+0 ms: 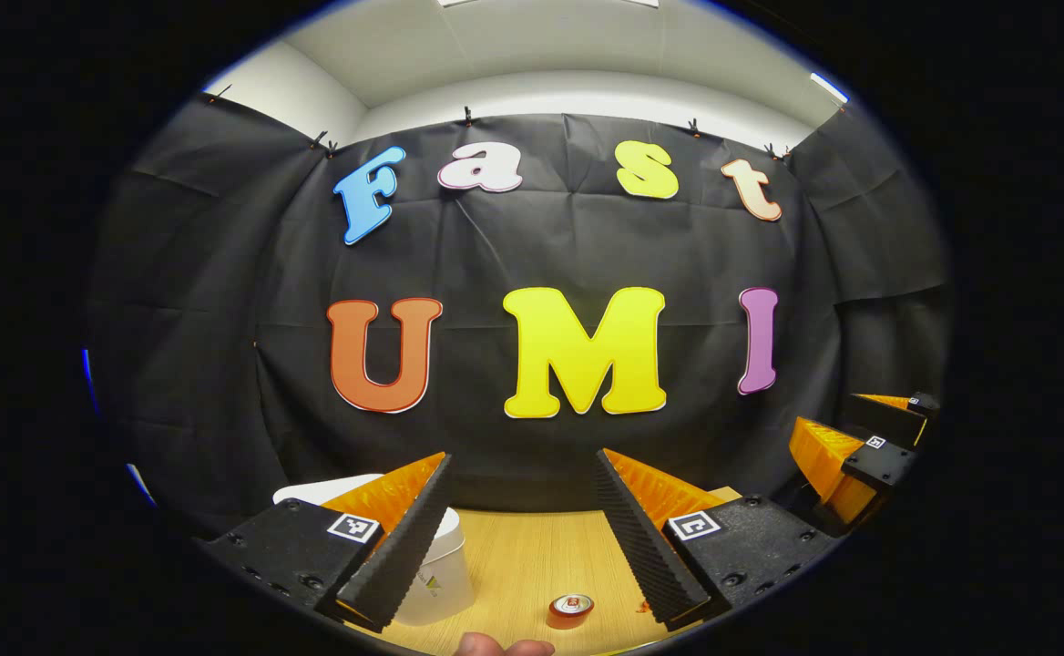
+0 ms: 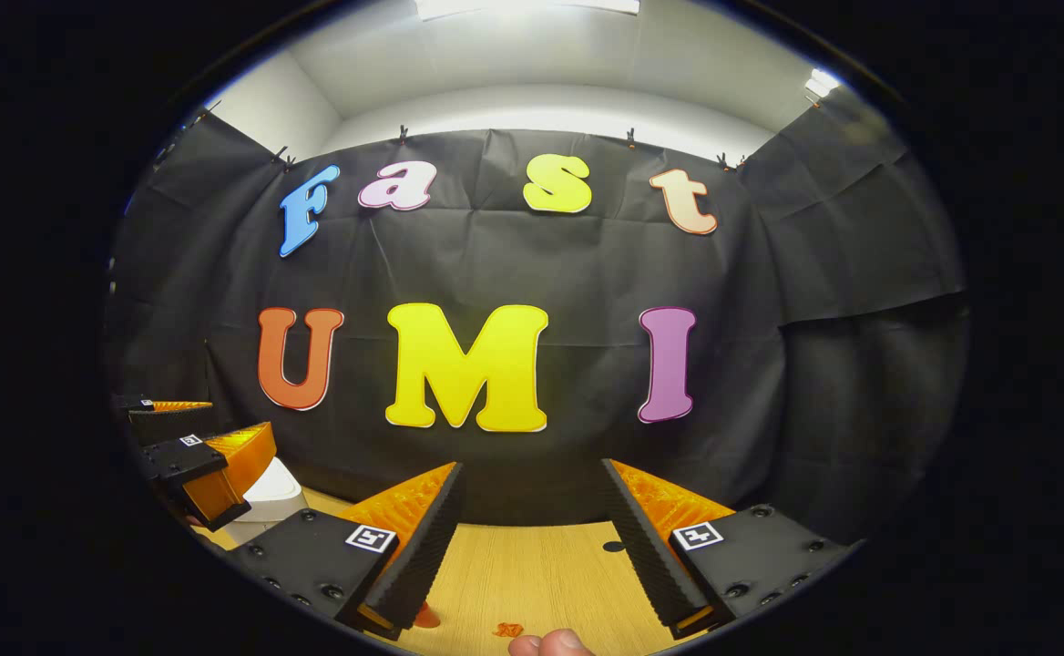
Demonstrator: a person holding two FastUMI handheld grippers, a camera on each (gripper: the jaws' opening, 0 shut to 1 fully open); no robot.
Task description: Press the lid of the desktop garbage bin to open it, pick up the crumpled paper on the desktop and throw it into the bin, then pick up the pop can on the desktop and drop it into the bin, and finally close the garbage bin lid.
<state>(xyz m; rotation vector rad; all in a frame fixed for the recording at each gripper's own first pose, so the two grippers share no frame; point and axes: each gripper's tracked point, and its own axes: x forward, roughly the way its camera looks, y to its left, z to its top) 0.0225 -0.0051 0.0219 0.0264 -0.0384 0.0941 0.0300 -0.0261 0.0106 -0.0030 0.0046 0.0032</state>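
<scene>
Left claw [image 1: 523, 528] and right claw [image 2: 527, 538] both gape, released, held level above the wooden surface [image 1: 532, 556]. White garbage bin [image 1: 436, 574], lid down, stands beside the red pop can [image 1: 571, 609].

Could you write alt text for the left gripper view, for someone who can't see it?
The left tool points forward, open and empty, above a wooden desktop. A white bin with its lid down stands behind its left finger, and a pop can stands upright between the fingers. The right tool, also open, hovers at the right edge before a black cloth wall.
</scene>
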